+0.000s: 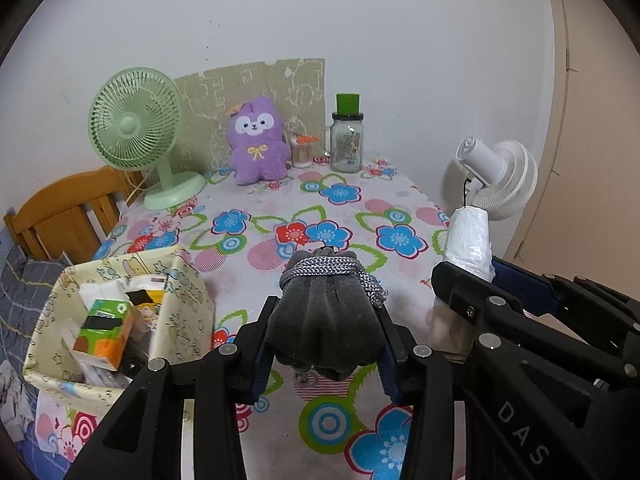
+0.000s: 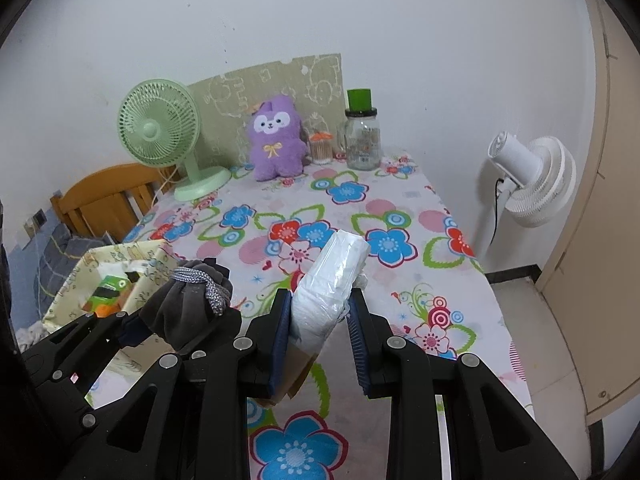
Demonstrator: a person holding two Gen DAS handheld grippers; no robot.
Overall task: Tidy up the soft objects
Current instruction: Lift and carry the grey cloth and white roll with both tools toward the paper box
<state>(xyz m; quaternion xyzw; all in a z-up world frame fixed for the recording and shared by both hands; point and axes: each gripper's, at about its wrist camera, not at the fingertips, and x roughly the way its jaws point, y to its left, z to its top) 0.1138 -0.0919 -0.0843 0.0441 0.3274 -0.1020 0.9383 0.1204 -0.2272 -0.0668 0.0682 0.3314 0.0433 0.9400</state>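
My left gripper (image 1: 326, 344) is shut on a dark grey drawstring pouch (image 1: 326, 316) tied with a silver cord, held above the flowered table. The pouch also shows in the right wrist view (image 2: 192, 304). My right gripper (image 2: 320, 332) is shut on a white plastic-wrapped soft pack (image 2: 330, 284), tilted up to the right; it also shows in the left wrist view (image 1: 468, 240). A cream fabric storage box (image 1: 116, 312) stands at the table's left edge, left of both grippers, and shows in the right wrist view (image 2: 80, 284). A purple plush toy (image 1: 258, 140) sits at the back.
A green desk fan (image 1: 136, 128) stands at back left. A glass jar with a green lid (image 1: 347, 140) and a cotton swab container (image 1: 302, 152) stand at the back. A white floor fan (image 2: 532, 176) is off the table's right. A wooden chair (image 1: 68, 208) is on the left.
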